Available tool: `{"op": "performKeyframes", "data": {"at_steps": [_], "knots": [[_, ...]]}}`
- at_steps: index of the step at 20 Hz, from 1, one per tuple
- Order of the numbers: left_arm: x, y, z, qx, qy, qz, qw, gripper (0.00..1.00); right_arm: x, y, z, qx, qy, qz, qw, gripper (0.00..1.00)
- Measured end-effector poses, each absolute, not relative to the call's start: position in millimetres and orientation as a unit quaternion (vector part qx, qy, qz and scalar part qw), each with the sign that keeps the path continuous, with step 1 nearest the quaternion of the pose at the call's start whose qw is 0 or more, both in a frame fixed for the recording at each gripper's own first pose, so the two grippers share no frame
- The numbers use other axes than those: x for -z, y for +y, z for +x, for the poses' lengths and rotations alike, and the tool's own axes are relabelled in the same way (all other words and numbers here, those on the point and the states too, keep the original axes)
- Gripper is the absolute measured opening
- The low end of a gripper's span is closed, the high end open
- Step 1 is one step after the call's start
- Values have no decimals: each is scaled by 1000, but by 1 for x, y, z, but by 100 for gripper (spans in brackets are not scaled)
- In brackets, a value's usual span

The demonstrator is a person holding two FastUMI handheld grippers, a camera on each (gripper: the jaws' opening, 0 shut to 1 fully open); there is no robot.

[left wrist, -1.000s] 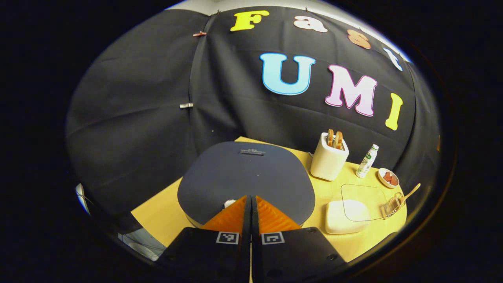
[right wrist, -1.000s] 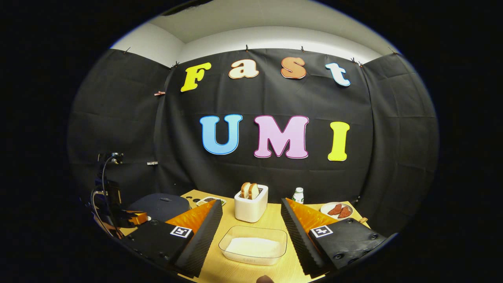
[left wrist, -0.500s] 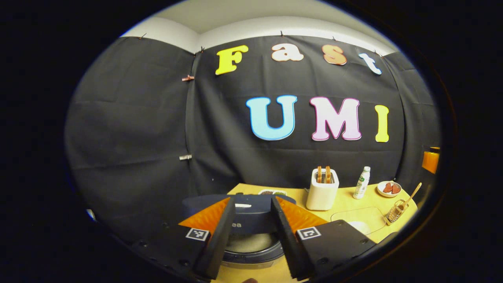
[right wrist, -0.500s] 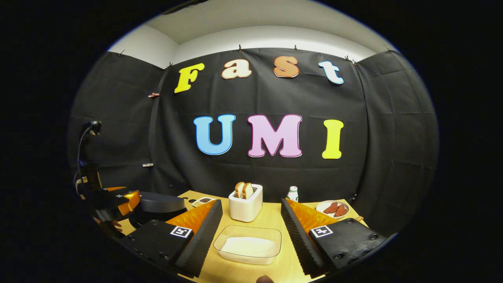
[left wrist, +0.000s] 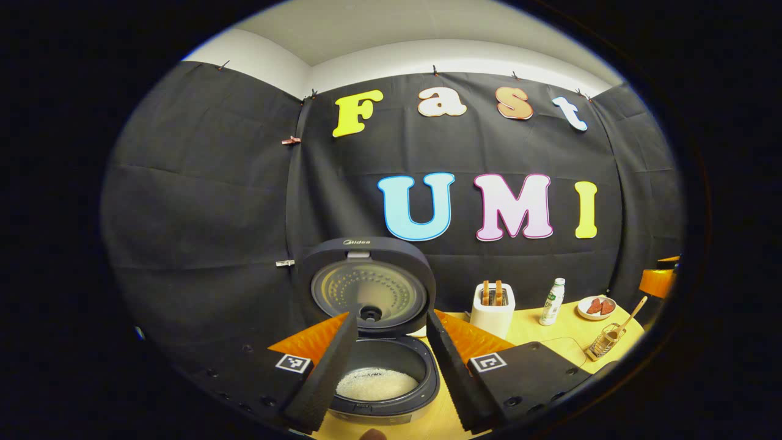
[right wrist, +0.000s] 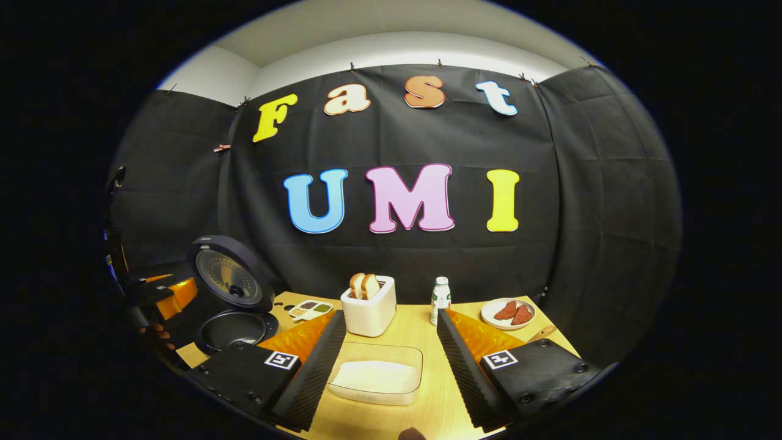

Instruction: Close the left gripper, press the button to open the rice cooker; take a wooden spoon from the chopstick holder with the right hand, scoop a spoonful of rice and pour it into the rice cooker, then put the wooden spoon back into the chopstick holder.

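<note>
One dark round rice cooker point(left wrist: 379, 366), lid up, rice inside. Two slices in one white toaster point(right wrist: 368, 313). Left tool point(left wrist: 386, 360) and right tool point(right wrist: 391, 360) both released, holding nothing.

Rice cooker point(left wrist: 372, 366): dark grey shell — lid's underside was pale metal, ringed with dots.
Rice in cooker point(left wrist: 377, 384): white.
Table point(right wrist: 421, 327): light yellow wood.
Toaster point(right wrist: 368, 313): white — tan bread on top.
Bottle point(right wrist: 440, 299): white, green label.
Plate point(right wrist: 508, 315): white, reddish pieces.

The left gripper point(left wrist: 387, 366) and the right gripper point(right wrist: 391, 366) both hang with fingers spread apart, holding nothing.
</note>
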State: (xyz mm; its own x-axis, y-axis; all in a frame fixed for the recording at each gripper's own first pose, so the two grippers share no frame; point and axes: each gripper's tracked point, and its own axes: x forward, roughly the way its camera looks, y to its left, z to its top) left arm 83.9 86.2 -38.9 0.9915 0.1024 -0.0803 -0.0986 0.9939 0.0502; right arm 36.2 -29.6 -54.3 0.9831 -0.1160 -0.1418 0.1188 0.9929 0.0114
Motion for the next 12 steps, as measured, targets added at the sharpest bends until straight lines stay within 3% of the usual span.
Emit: {"op": "performKeyframes", "data": {"at_steps": [4,8,12], "knots": [[35,74,74,-52,44,21,997,90,79,-92,35,120,98,33,987,93],[32,59,65,-52,43,21,998,92,114,-167,35,184,128,78,971,93],[32,40,54,-54,50,25,997,93,150,-209,45,190,149,81,967,94]]}}
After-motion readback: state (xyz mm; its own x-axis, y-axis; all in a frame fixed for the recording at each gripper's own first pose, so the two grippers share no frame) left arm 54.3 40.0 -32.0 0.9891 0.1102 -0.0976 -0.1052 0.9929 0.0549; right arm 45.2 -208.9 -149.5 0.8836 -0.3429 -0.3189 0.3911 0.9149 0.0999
